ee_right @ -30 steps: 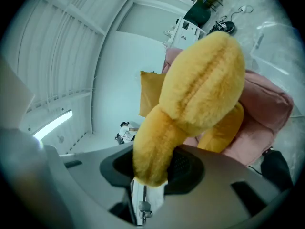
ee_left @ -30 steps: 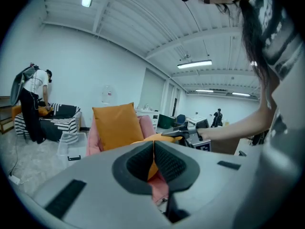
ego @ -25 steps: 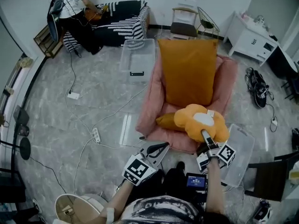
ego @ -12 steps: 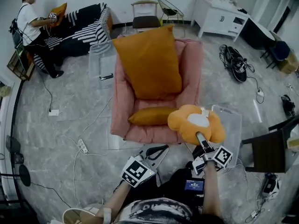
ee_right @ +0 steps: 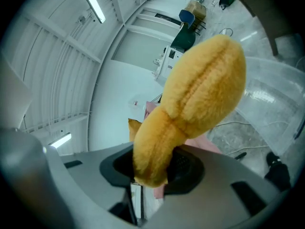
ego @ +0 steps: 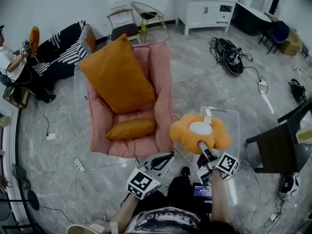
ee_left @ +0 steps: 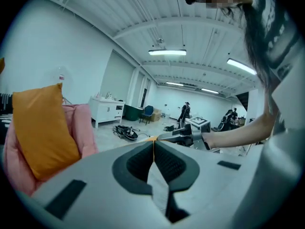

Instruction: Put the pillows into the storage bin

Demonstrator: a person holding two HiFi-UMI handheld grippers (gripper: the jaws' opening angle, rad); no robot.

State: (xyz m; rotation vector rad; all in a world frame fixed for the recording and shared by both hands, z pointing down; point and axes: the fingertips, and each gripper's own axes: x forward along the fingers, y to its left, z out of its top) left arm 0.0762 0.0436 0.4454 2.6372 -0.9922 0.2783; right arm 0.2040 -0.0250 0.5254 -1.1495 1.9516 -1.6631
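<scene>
An orange flower-shaped pillow (ego: 200, 130) with a white centre hangs above a clear storage bin (ego: 233, 123) on the floor, right of the pink armchair (ego: 161, 82). My right gripper (ego: 201, 144) is shut on the pillow's near edge. In the right gripper view, the plush (ee_right: 190, 104) fills the jaws of that gripper (ee_right: 152, 168), with the bin's wall (ee_right: 274, 94) beyond. A large orange pillow (ego: 117, 74) leans on the chair back. A small one (ego: 130, 128) lies on the seat. My left gripper (ego: 163, 157) is shut and empty, low beside the chair; its pads (ee_left: 164, 163) meet.
A dark chair (ego: 278, 150) stands close on the right. Cables and a power strip (ego: 79, 165) lie on the floor to the left. A white cabinet (ego: 204, 11) and shoes (ego: 229, 52) are further back. A person (ego: 12, 65) sits by the striped sofa, far left.
Both grippers have swung to the right. The flower pillow has gone from over the armchair's front edge to over the clear bin beside it. The grip on it is unchanged.
</scene>
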